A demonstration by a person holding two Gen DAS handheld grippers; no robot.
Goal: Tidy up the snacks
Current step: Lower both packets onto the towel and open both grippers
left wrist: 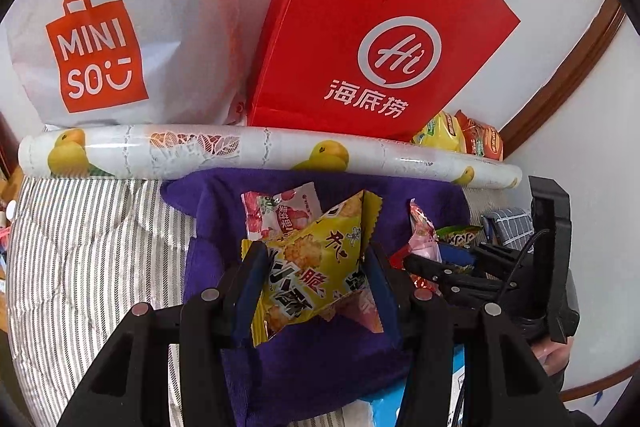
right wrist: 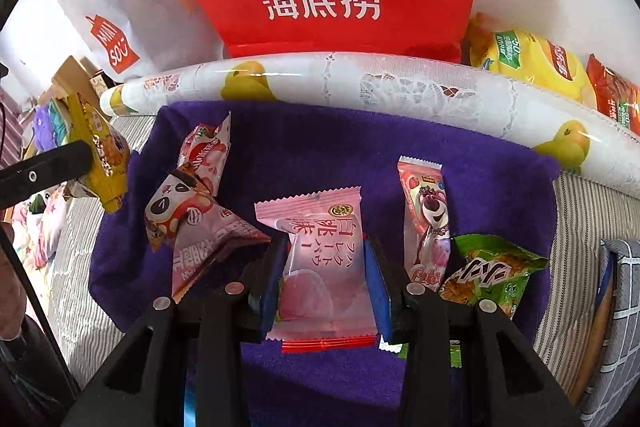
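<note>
I have the left gripper (left wrist: 316, 267) pinching the yellow pack (left wrist: 316, 263) above the purple towel (left wrist: 224, 211) and the right gripper (right wrist: 325, 267) pinching the pink pack (right wrist: 320, 259) over the towel's middle, and I judge either slick wrapper could slip out.

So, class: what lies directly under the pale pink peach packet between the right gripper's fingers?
The purple towel shows on every side of the pale pink peach packet held in the right gripper. Whatever sits right beneath the packet is hidden by it.
</note>
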